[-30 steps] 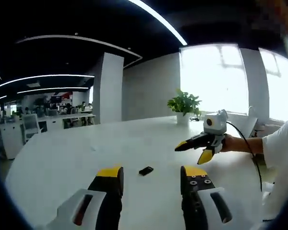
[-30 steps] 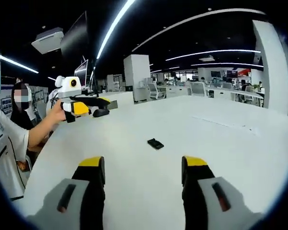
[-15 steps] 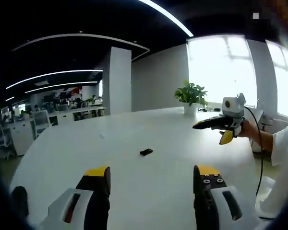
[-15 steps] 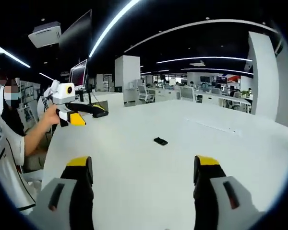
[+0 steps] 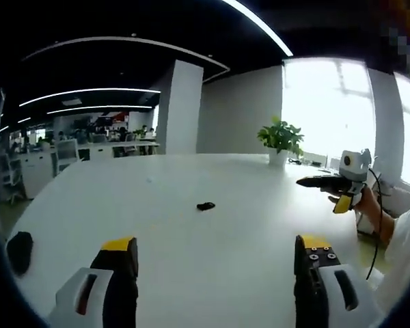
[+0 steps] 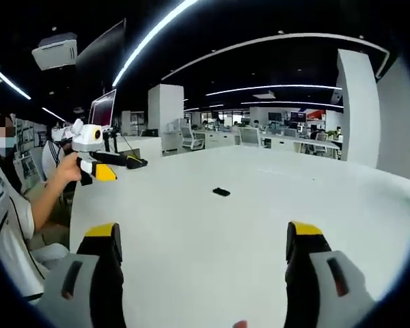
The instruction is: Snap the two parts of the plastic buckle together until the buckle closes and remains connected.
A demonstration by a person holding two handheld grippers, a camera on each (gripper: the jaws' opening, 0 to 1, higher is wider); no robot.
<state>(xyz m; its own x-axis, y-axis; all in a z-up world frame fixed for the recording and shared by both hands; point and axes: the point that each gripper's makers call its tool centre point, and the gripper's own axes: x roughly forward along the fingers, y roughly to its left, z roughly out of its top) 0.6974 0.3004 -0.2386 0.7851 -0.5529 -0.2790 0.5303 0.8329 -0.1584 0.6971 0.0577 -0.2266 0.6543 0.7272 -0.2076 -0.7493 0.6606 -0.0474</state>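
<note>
Since a second ago both claws have spread wider and drawn back from the table's middle, so the small dark buckle sits farther off in each view.

Seen from the left gripper view, the left gripper has its jaws wide apart and holds nothing; bare white table shows between them. The buckle lies alone on the tabletop, well ahead of the jaws and apart from everything else. At this size I cannot tell whether it is one joined piece or two parts lying together. The right gripper is held up off the table at the right, in the person's hand; its yellow-tipped jaws look parted and empty. A potted plant stands at the far edge, and a dark thing lies at the near left.

Seen from the right gripper view, the right gripper is likewise wide open and empty, with the buckle well ahead on the table. The left gripper is raised at the left, clear of the surface, gripping nothing.

My judgement of the risks: the buckle is small, flat and light on a smooth top, so a jaw coming down at a slant could skid it away instead of catching it. Pinching it across the release tabs would keep the halves from latching. With both cameras this far back, a misjudged approach could also push it out of sight.
</note>
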